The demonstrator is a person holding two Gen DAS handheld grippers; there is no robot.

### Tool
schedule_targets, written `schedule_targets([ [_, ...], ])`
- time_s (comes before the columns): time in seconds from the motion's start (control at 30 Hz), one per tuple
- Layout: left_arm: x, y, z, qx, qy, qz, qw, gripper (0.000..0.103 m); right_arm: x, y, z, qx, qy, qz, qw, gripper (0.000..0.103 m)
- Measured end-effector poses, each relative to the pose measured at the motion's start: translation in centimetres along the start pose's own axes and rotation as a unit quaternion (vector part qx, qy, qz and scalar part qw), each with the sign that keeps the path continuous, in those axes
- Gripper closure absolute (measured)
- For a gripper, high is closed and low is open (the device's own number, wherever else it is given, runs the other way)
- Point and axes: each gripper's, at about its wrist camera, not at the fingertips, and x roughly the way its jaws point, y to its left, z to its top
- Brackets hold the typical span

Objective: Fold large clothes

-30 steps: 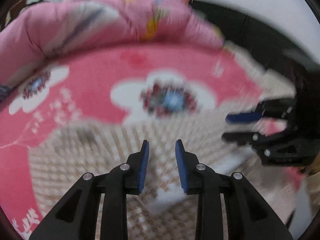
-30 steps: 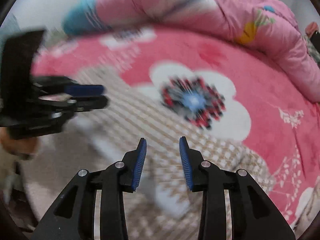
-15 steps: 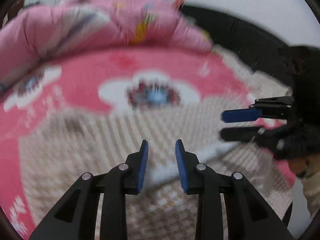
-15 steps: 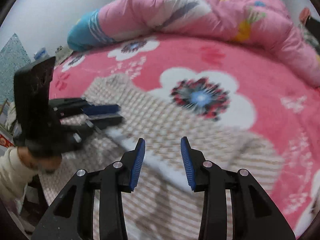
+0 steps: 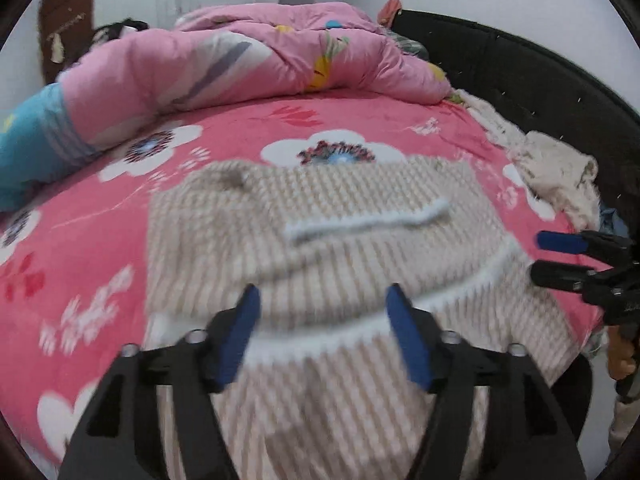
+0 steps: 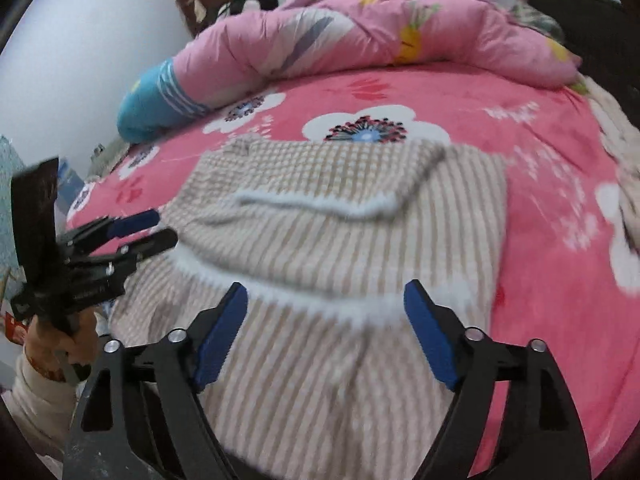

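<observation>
A beige knitted garment (image 5: 340, 208) with white trim lies on the pink flowered bedspread (image 5: 100, 240), its far part folded over the near part. My left gripper (image 5: 323, 294) hovers over the garment's near end. Its jaws are opening, and nothing is pinched between them. In the right wrist view the same garment (image 6: 340, 240) spreads under my right gripper (image 6: 326, 290). Its jaws are also opening and hold nothing. Each gripper shows in the other's view: the right gripper (image 5: 560, 256) at the right edge, the left gripper (image 6: 156, 226) at the left, held by a hand (image 6: 52, 344).
A rolled pink quilt (image 5: 240, 60) and a blue pillow (image 5: 28, 148) lie along the far side of the bed. A black headboard (image 5: 520, 72) curves round the right. A whitish fluffy cloth (image 5: 552, 168) sits at the bed's right edge.
Both grippers have pulled back from the garment and risen. Their jaws went from narrow to wide, and the white-trimmed fold now rests on the garment.
</observation>
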Motion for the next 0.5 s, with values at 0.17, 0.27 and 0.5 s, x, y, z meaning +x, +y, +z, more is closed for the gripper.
schedule_targets([
  [0.17, 1.3, -1.5, -5.0, -0.017, 0.021, 0.052, 0.9983, 0.020, 1.5, 0.6, -3.1, 0.002, 0.014, -0.017, 1.000, 0.018],
  [0.27, 3.8, -1.4, -7.2, -0.040, 0.033, 0.070, 0.9962, 0.014, 5.4, 0.4, -5.4, 0.001, 0.065, -0.057, 0.996, 0.014],
  [0.5, 3.6, 0.4, -8.0, -0.092, 0.026, 0.053, 0.9940, 0.005, 4.7, -0.3, -6.0, 0.019, 0.044, -0.045, 0.998, 0.008],
])
